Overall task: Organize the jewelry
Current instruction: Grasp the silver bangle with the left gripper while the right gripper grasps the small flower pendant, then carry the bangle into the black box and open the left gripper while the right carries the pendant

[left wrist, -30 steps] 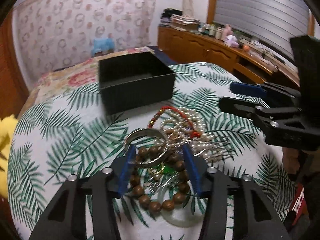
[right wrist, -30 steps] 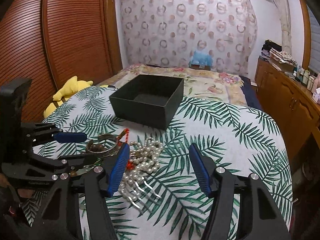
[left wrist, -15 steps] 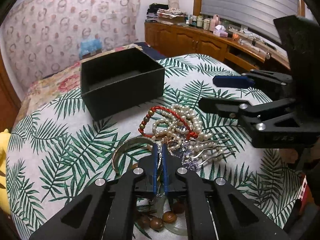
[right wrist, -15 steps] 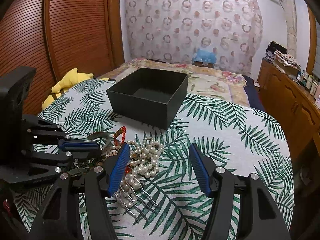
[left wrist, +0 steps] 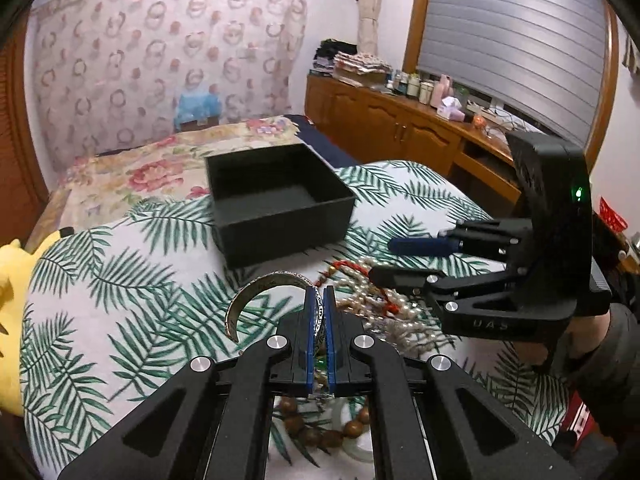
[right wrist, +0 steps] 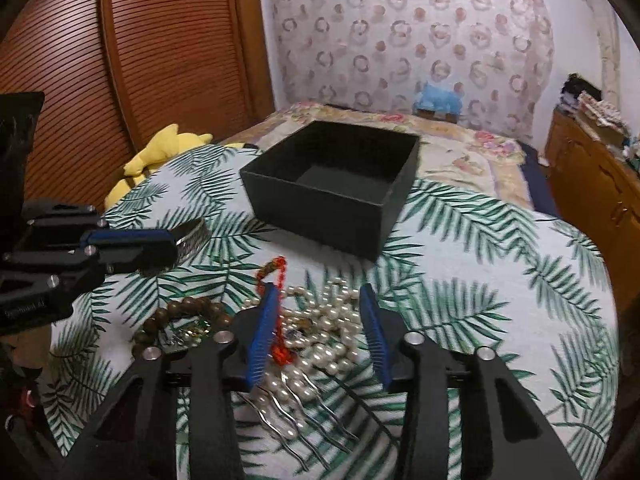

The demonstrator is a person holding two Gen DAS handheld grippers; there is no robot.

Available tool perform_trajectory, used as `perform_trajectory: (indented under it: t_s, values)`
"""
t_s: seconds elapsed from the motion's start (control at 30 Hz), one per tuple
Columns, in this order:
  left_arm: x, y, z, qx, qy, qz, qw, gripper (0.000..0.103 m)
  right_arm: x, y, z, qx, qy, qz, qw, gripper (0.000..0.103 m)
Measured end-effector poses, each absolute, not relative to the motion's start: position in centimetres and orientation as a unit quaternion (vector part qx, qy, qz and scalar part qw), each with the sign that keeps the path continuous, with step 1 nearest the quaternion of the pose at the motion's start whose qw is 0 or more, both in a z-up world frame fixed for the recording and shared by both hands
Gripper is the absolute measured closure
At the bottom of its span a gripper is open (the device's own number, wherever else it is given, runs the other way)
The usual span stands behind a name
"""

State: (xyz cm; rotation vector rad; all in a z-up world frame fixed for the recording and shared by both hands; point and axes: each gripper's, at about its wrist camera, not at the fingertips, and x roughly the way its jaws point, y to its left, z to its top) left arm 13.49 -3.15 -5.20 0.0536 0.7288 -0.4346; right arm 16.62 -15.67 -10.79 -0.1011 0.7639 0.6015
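Observation:
My left gripper [left wrist: 319, 300] is shut on a silver cuff bangle [left wrist: 256, 292] and holds it above the leaf-print cloth, short of the open black box [left wrist: 280, 204]. The gripper [right wrist: 168, 244] and bangle [right wrist: 194, 236] also show in the right wrist view. My right gripper [right wrist: 320, 320] is open, its blue pads over a heap of pearl strands [right wrist: 320, 340] with a red bead bracelet [right wrist: 274, 270] and a pearl hair comb [right wrist: 296, 404]. Brown wooden beads [right wrist: 184, 312] lie left of the heap. The box [right wrist: 332, 184] looks empty.
A yellow plush toy [right wrist: 160, 152] lies at the table's left edge. A flowered bed [left wrist: 152, 168] is behind the table. A wooden sideboard [left wrist: 400, 128] with bottles stands at the right. A louvred wooden door [right wrist: 140, 60] is at the left.
My left gripper closed on the silver bangle and lifted it off the jewelry pile toward the box. My right gripper moved forward over the pearls, still open.

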Motion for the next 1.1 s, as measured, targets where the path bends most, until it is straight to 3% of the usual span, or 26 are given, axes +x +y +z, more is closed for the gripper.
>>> perform_trajectory:
  t_s: [0.2,0.27,0.7,1.1]
  values:
    - [14.0,-2.1,-5.4,0.023,0.354,-0.204,0.913,0.1,17.5,-14.2,-11.1,-0.051,0.385,0.32,0.864,0.082]
    - [14.0,-2.0,-5.5,0.025,0.353,-0.201,0.913,0.1,17.6,-13.9,-11.0,-0.052,0.387,0.33,0.86,0.1]
    - [15.3,-1.4,-3.9,0.021,0.338,-0.209,0.917,0.1,17.5,-14.6,-3.9,-0.053,0.327,0.356,0.874,0.1]
    - [16.7,-0.5,-2.8,0.017,0.329,-0.206,0.921,0.1,19.0,-14.8,-0.7,-0.057,0.304,0.356,0.882,0.1]
